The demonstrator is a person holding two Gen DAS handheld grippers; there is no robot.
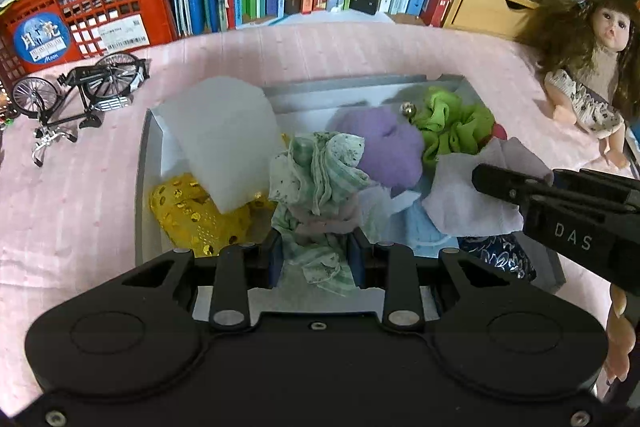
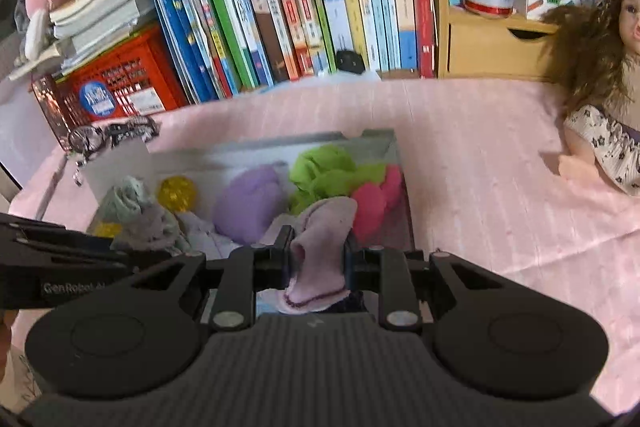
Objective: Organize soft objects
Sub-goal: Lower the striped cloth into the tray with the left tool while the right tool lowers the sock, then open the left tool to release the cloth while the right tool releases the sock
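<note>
The left gripper [image 1: 316, 247] is clamped on a green floral cloth [image 1: 320, 167] bunched with a mauve fabric; the pad faces are hidden by the cloth. The right gripper [image 2: 316, 251] is pinched on a pale pink cloth [image 2: 320, 227], whose lower hem hangs behind the gripper body. Both cloths sit over the grey tray [image 1: 141, 187] on the pink bedspread [image 1: 80, 207]. The left view alone shows the gold sequinned fabric [image 1: 188, 211] and the toy bicycle [image 1: 80, 87] clearly. The right view alone reveals the bright pink item [image 2: 376, 199] beside the green ruffled fabric [image 2: 324, 171]. The doll [image 2: 600, 87] is cut off at the frame edge.
</note>
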